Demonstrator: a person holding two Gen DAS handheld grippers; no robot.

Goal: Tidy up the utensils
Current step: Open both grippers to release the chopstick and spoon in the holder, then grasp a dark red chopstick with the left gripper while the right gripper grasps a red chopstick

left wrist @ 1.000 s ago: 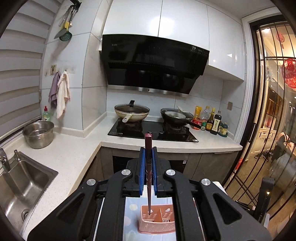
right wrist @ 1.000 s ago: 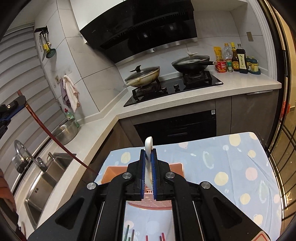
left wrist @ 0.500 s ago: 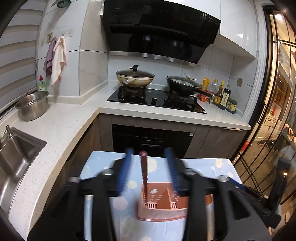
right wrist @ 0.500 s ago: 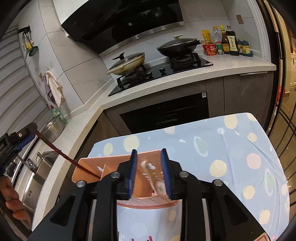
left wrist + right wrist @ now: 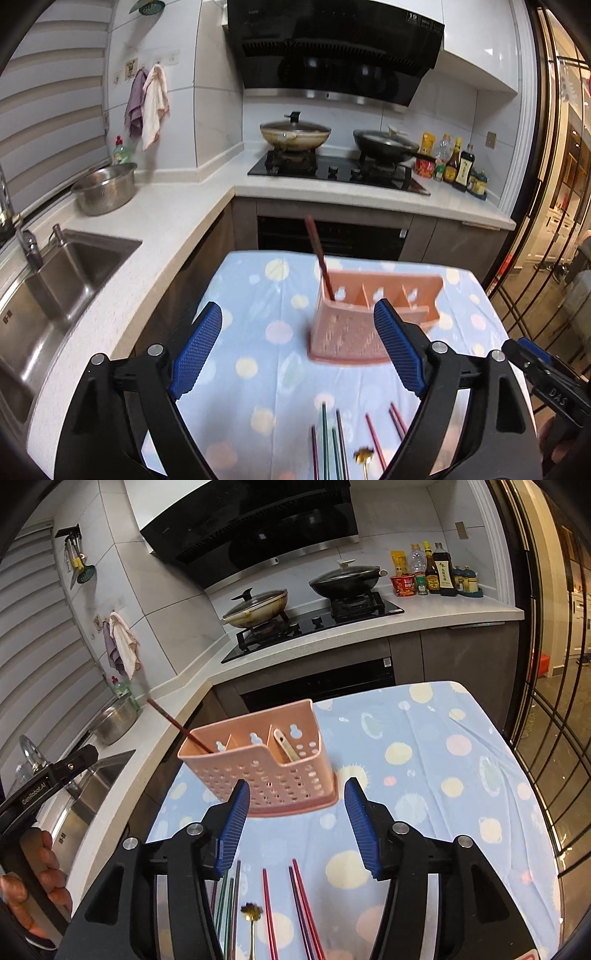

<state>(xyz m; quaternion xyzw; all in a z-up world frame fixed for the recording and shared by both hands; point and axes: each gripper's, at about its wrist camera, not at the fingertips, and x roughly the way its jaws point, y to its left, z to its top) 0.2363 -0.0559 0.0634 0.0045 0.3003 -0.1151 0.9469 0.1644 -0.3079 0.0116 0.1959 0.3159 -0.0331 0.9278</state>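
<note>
Chopsticks (image 5: 301,904) lie before the pink caddy (image 5: 258,768); both grippers' jaws opening, empty.

My left gripper (image 5: 299,347) has a matte black plastic frame with two forked arms, each carrying round silver screw heads. My fingers (image 5: 197,347) bear blue pads with a fine diamond-knurled texture. My right gripper (image 5: 293,823) has the same black frame and silver screws; its blue pads (image 5: 232,823) are ribbed in fine horizontal lines. White lettering reading "GenRobot.AI" is printed on the black side of the left unit in the right wrist view.
</note>
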